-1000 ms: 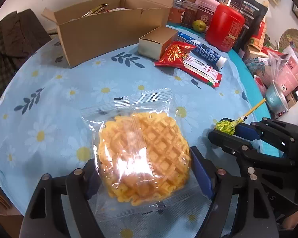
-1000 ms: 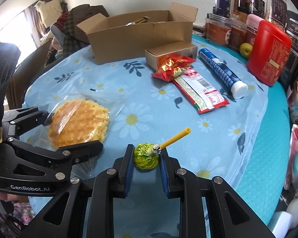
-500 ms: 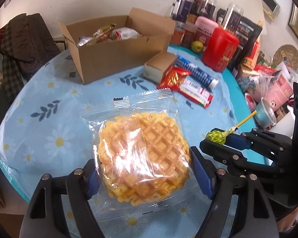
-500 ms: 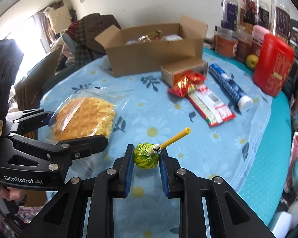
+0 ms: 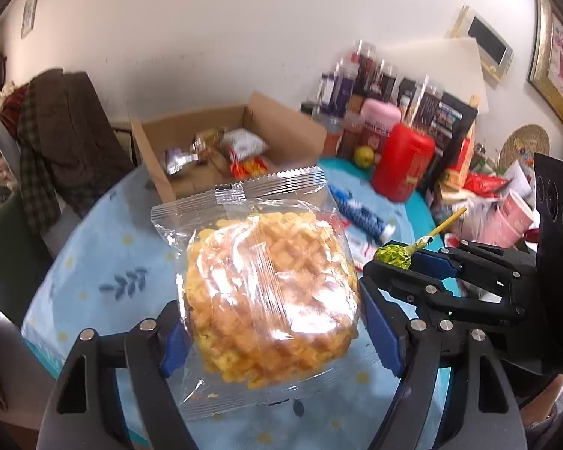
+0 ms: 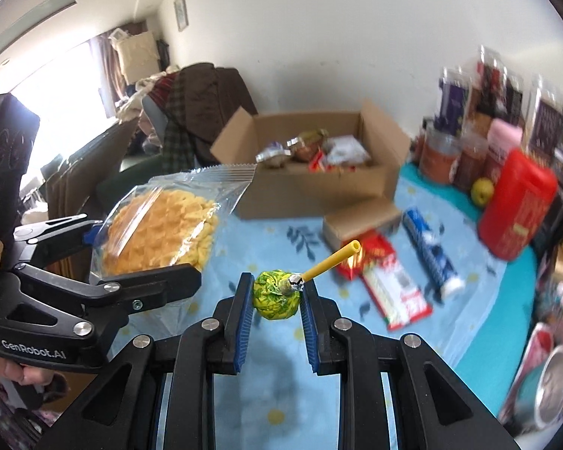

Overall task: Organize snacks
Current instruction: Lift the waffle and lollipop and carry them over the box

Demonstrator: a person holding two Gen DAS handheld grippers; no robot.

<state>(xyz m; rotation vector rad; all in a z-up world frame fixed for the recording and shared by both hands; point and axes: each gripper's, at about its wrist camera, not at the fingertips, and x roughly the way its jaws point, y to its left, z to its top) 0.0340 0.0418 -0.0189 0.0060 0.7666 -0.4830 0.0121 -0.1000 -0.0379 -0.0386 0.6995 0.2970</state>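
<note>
My left gripper (image 5: 270, 322) is shut on a clear-wrapped golden waffle (image 5: 270, 292) and holds it well above the table; it also shows in the right wrist view (image 6: 161, 232). My right gripper (image 6: 276, 296) is shut on a green-and-yellow wrapped lollipop (image 6: 277, 294) with a yellow stick, also seen in the left wrist view (image 5: 396, 257). The open cardboard box (image 6: 319, 191) holding several snacks stands beyond, at the table's far side; it shows in the left wrist view too (image 5: 214, 157).
On the blue daisy tablecloth (image 6: 274, 232) lie a small brown carton (image 6: 360, 221), a red snack packet (image 6: 390, 281) and a blue-white tube (image 6: 431, 251). A red canister (image 6: 518, 210), jars and a green apple (image 6: 482, 191) crowd the right. A coat-draped chair (image 5: 56, 142) stands left.
Both grippers have risen high above the table with their snacks and tilted toward the cardboard box, whose contents now show. The grips have not changed.
</note>
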